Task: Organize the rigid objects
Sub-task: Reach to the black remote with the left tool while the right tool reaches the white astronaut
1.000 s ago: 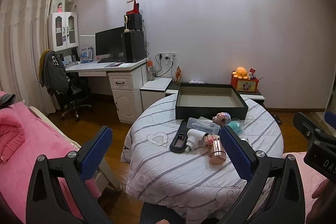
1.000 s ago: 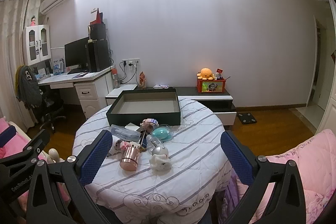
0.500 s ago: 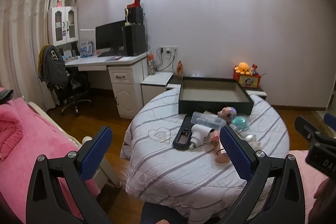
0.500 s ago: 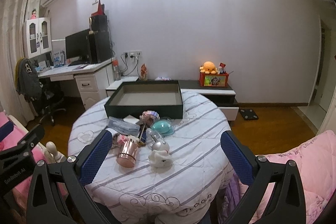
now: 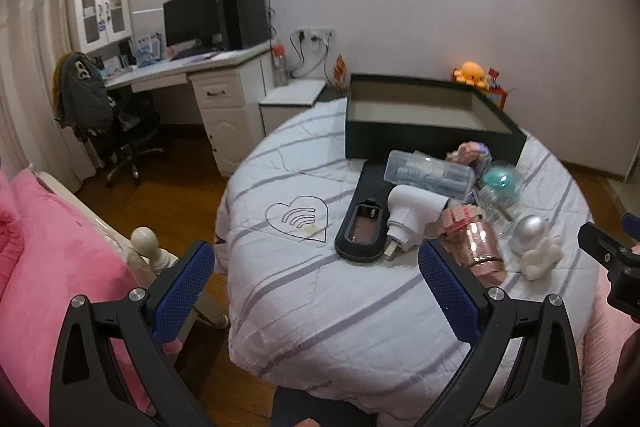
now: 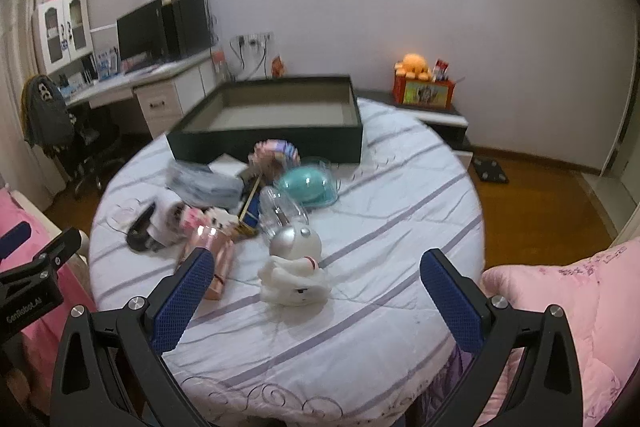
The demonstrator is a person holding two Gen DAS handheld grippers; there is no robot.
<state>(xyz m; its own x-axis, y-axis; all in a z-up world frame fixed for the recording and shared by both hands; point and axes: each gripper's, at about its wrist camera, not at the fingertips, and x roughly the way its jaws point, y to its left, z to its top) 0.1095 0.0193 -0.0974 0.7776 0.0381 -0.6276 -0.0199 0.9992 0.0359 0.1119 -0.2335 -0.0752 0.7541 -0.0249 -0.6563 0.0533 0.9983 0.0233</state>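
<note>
- The left gripper (image 5: 316, 287) hovers over the near edge of the round table (image 5: 304, 291), fingers spread wide with nothing between them.
- The right gripper (image 6: 318, 291) hangs over the same near edge, fingers likewise spread and empty.
- Nearest the right gripper on the table lies a white and silver figure (image 6: 294, 269), with a rose-gold bottle (image 6: 218, 259) just to its left.
- Beyond these cluster a white plug adapter (image 5: 412, 211), a black case (image 5: 362, 227), a clear box (image 5: 430, 173) and a teal dome (image 6: 308, 187).
- At the table's far side sits the dark open tray (image 6: 264, 143), holding nothing.
</note>
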